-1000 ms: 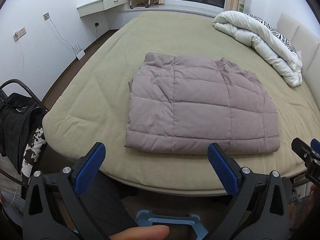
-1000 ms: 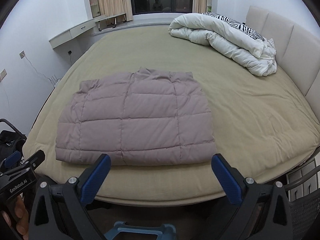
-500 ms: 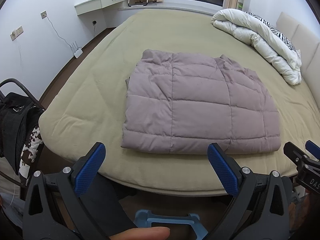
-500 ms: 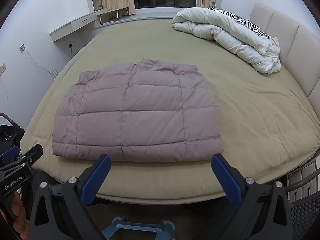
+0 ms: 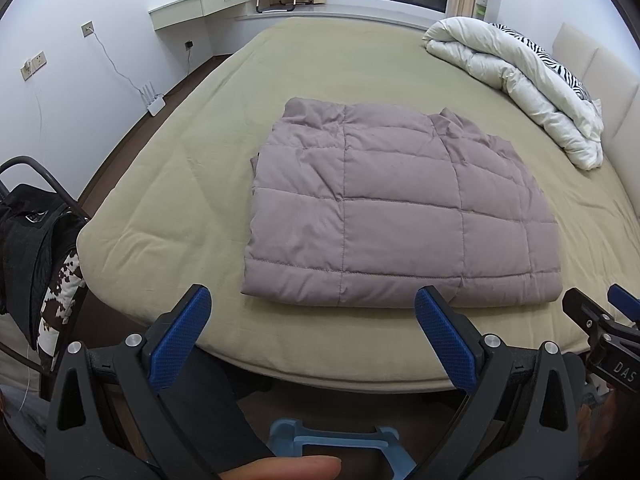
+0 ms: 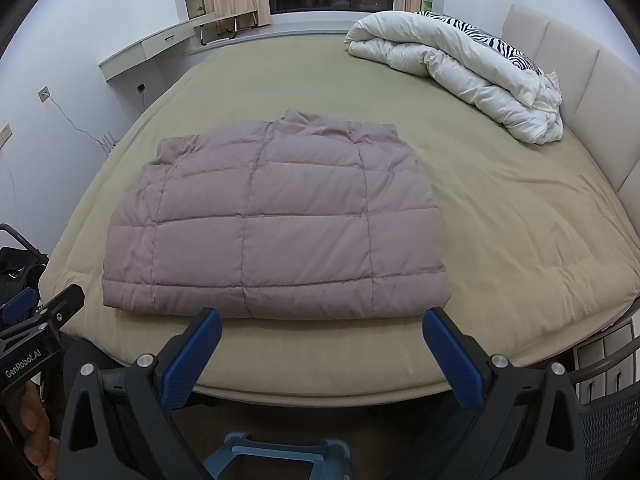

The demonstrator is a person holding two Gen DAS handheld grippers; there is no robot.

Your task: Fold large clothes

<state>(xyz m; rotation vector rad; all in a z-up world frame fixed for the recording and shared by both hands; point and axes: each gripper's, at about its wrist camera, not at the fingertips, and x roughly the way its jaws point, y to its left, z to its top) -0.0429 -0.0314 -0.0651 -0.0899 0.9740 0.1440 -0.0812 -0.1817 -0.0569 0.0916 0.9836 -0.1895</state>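
Note:
A mauve quilted padded garment [image 5: 400, 216] lies folded into a rectangle on the olive-green bed [image 5: 168, 208]; it also shows in the right wrist view [image 6: 272, 228]. My left gripper [image 5: 316, 320] is open and empty, held just short of the garment's near edge over the bed's front edge. My right gripper [image 6: 320, 340] is open and empty, also just short of the garment's near edge. The right gripper's tip shows at the right of the left wrist view [image 5: 600, 320], and the left gripper shows at the left of the right wrist view [image 6: 36, 320].
A white duvet with a zebra-print side [image 6: 460, 64] is bundled at the bed's far right by the beige headboard [image 6: 580, 92]. A chair with dark clothes [image 5: 28, 248] stands left of the bed. A wall desk [image 5: 200, 8] and window are at the far end.
Both grippers have moved forward toward the bed, so the garment's near edge sits closer to the fingertips. The garment has not moved. Both grippers stay open.

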